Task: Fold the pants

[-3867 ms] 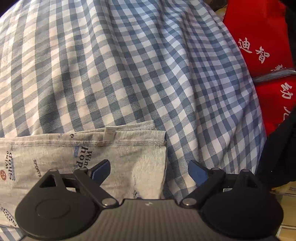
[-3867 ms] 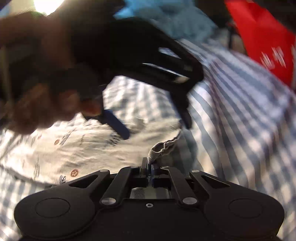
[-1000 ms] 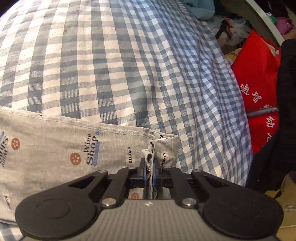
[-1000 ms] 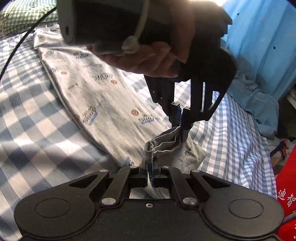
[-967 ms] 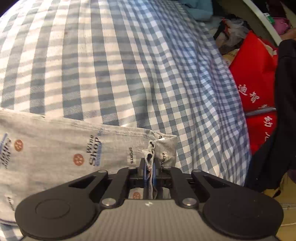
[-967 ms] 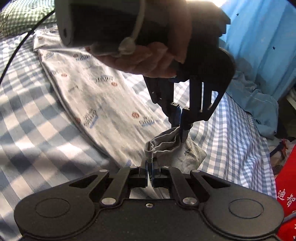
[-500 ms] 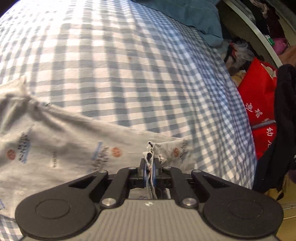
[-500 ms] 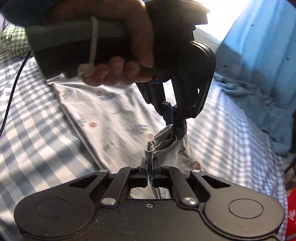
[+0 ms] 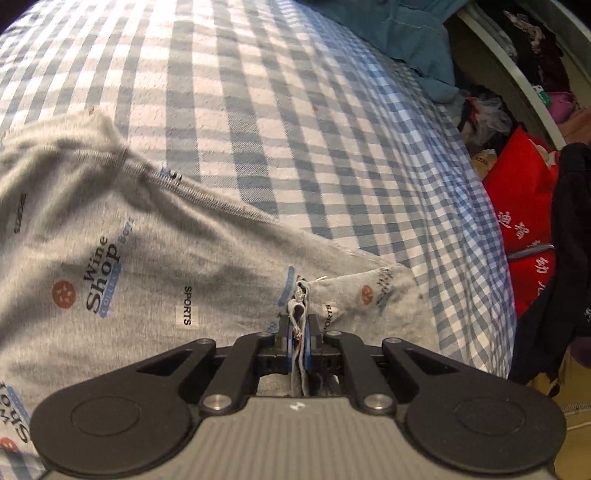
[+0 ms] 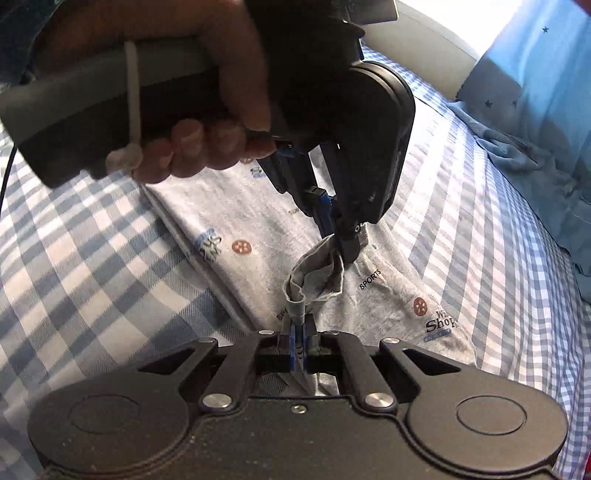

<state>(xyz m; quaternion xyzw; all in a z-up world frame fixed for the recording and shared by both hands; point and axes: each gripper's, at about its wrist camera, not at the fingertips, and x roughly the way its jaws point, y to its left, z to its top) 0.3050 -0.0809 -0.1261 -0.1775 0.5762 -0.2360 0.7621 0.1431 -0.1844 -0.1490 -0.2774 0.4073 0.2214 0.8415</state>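
One pair of grey printed pants [image 9: 155,280]; two tools: left tool [image 9: 297,334], right tool [image 10: 297,338]; one checked bed [image 9: 280,110]; one red bag [image 9: 524,206].

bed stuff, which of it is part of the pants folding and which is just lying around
In the job:
grey printed pants
left claw, shut on the hem
right claw, shut on the hem

Just lying about:
checked sheet
teal garment
red bag

Left hand-held gripper [image 9: 297,334] pinches grey pants [image 9: 147,266] edge.

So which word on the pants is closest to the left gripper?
The "SPORTS" just right of the left gripper, printed sideways on the pants; "Wine Shop" sits further left.
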